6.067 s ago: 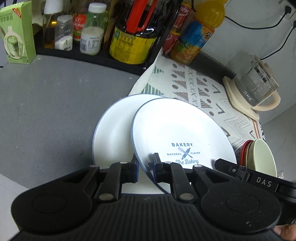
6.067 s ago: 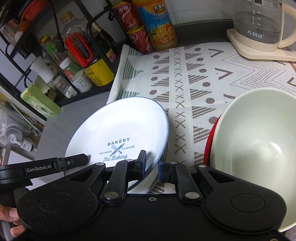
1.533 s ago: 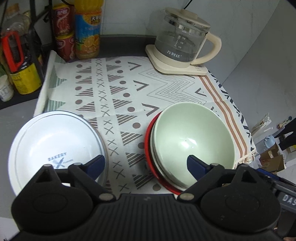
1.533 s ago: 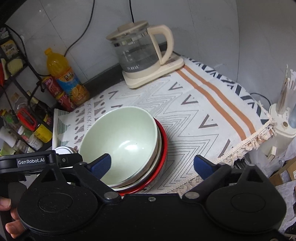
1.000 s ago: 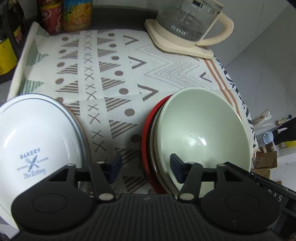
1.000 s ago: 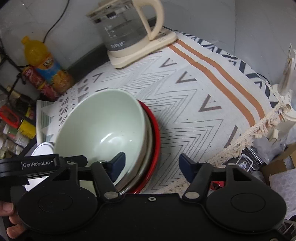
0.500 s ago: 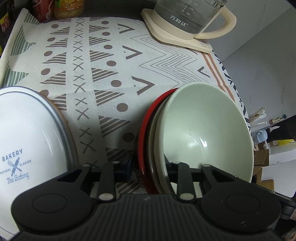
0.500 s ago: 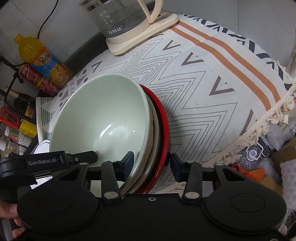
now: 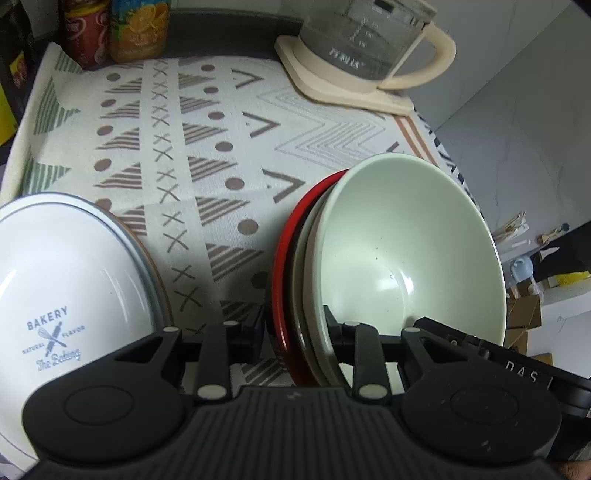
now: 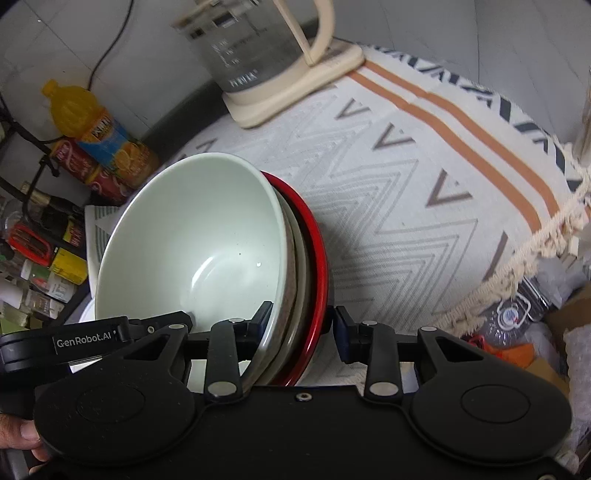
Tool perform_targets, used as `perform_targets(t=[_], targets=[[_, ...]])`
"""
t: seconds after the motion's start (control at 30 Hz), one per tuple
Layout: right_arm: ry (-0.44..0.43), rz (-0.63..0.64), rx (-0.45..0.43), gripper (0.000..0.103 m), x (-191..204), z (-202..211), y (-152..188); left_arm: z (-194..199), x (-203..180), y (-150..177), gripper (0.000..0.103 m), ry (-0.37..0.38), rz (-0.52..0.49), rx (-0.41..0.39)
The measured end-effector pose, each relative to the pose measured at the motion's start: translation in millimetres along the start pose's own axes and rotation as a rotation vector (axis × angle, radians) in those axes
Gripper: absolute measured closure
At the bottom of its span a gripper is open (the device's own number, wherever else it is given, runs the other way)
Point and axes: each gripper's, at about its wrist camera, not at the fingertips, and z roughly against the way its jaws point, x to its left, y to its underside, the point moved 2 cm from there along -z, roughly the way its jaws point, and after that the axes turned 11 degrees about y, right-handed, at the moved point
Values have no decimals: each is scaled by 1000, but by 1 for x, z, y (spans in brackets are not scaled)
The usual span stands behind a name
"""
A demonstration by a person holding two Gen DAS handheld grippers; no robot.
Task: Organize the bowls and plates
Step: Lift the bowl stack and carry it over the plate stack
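A stack of bowls sits on the patterned cloth: a pale green bowl (image 9: 406, 236) on top, a beige one under it and a red bowl (image 9: 282, 266) at the bottom. My left gripper (image 9: 295, 328) is shut on the stack's near-left rim, one finger outside the red bowl, one inside the green. My right gripper (image 10: 301, 325) is shut on the stack's near-right rim (image 10: 314, 258) the same way. White "BAKERY" plates (image 9: 62, 280) lie stacked at the left.
A glass kettle (image 9: 365, 40) on a cream base stands at the back. A juice bottle (image 10: 99, 136) and red cans (image 9: 83, 33) stand at the back left. The fringed cloth edge (image 10: 546, 229) drops off at the right over floor clutter.
Both grippers let go of the BAKERY plate, swung right to the bowl stack, and closed from wide open onto its rim on either side.
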Motion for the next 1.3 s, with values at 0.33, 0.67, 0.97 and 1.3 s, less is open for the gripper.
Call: perform_targets(t=[0.33,0.67,0.97,1.3], targets=[[-39,31,-50,69,15,17,-7,28,-3,-6,75,-4,10,-68],[-86,66,-98,69,29,35,-9,57,-9,-8,75,-19,-4,-150],[-135,108,-116,69,47,43,-8,86,-5,-7,75,-49,6,-213],[-172,157,-117,69,65,46,-2,107,8,4,75,-79,41,-251]])
